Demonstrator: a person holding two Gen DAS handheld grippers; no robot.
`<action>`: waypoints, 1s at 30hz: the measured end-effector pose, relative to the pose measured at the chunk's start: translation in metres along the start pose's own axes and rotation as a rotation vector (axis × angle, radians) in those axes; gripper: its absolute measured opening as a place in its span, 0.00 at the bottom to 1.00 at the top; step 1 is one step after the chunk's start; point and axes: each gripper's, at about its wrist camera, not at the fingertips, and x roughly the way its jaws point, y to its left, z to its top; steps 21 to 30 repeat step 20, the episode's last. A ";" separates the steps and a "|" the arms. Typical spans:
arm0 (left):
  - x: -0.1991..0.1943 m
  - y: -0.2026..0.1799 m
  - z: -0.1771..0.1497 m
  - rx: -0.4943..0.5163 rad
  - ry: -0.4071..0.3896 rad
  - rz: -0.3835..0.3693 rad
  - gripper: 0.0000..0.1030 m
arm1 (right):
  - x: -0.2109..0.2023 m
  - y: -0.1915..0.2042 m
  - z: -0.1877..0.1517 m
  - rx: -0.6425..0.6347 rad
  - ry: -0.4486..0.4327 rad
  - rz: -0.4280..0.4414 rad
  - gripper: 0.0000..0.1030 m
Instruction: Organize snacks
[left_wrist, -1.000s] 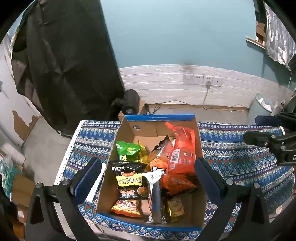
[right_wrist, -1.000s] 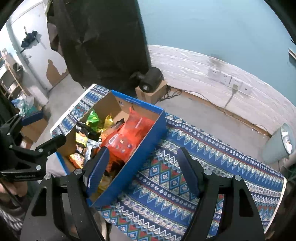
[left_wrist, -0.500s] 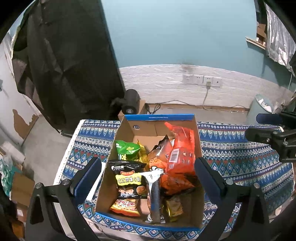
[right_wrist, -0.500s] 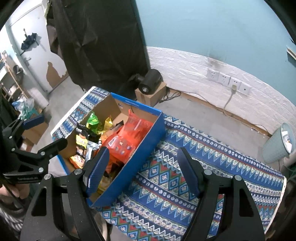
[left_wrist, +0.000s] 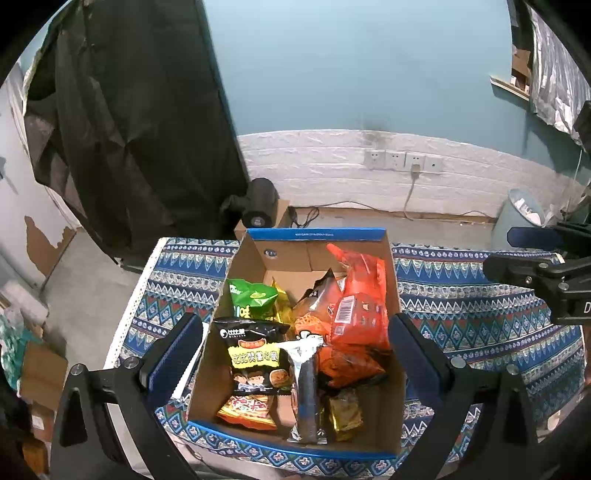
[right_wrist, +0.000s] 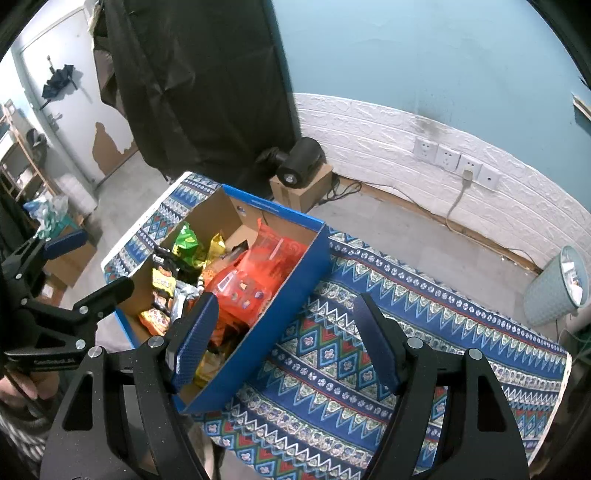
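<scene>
A blue-rimmed cardboard box (left_wrist: 317, 233) (right_wrist: 295, 273) full of snack packets stands on the patterned cloth (left_wrist: 476, 314) (right_wrist: 369, 354). Inside lie a large orange bag (left_wrist: 360, 310) (right_wrist: 247, 288), a green bag (left_wrist: 251, 297) (right_wrist: 186, 240), a black-and-yellow packet (left_wrist: 255, 354) (right_wrist: 162, 277) and a silver packet (left_wrist: 306, 387). My left gripper (left_wrist: 295, 354) hovers open above the box, its fingers straddling the box's width with nothing held. My right gripper (right_wrist: 284, 339) stands open over the box's right wall and the cloth, holding nothing.
The table's left edge drops to a grey floor with cardboard boxes (right_wrist: 70, 258). A black speaker on a carton (right_wrist: 301, 166) and a pale waste bin (right_wrist: 557, 288) stand beyond the far edge. Patterned cloth stretches right of the box. A black curtain (left_wrist: 129, 129) hangs behind.
</scene>
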 end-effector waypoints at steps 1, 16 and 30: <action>0.000 0.000 0.000 -0.001 0.002 -0.002 0.98 | 0.000 0.000 0.000 0.000 0.000 0.001 0.73; 0.001 -0.002 -0.001 0.000 0.003 -0.004 0.98 | 0.000 0.002 0.000 -0.002 0.003 0.002 0.73; 0.002 -0.001 -0.002 -0.006 0.007 -0.004 0.98 | 0.000 0.002 0.000 -0.001 0.003 0.001 0.73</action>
